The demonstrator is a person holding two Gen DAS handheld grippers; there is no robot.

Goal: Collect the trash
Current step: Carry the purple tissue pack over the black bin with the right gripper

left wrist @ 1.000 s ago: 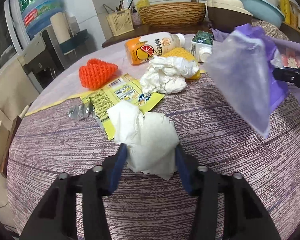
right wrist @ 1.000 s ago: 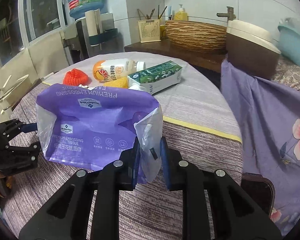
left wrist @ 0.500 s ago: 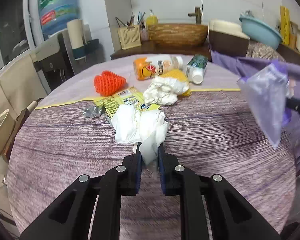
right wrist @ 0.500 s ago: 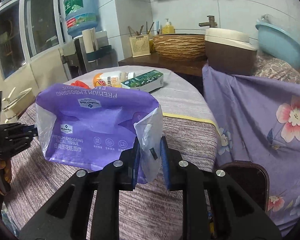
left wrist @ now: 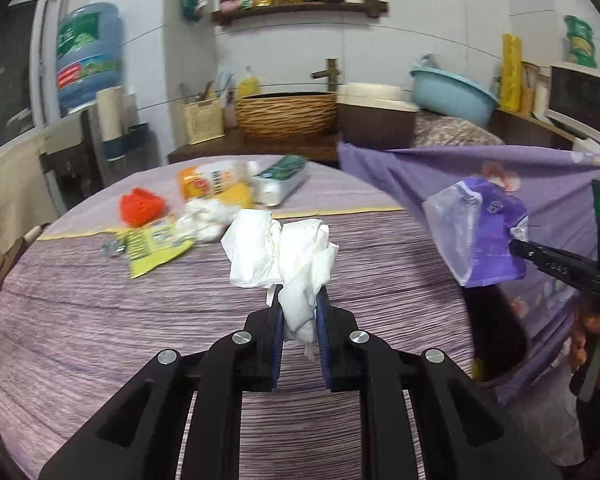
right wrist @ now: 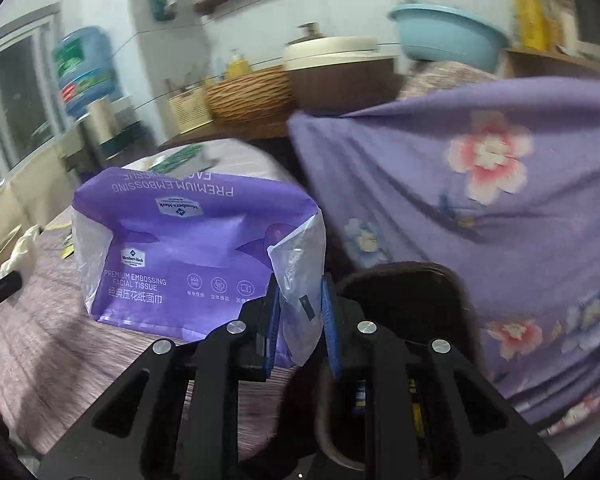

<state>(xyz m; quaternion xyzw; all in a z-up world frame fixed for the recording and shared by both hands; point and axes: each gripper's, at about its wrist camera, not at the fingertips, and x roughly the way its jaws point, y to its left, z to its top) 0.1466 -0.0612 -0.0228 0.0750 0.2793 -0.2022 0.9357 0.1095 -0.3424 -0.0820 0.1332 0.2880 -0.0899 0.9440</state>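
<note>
The tissue (left wrist: 284,254) is light, soft and crushable, best pinched at its twisted tail, as the left gripper (left wrist: 299,320) does, holding it above the table (left wrist: 100,320). The right gripper (right wrist: 298,312) pinches a flimsy, slippery corner of the empty tissue bag (right wrist: 188,256), which hangs over the table edge near a dark bin (right wrist: 420,292).

White tiled walls (left wrist: 440,32) carry a wooden shelf (left wrist: 300,10) of jars. A window (left wrist: 8,76) sits left, beside a water jug (left wrist: 88,52). Purple striped cloth covers the surface (left wrist: 100,320).
</note>
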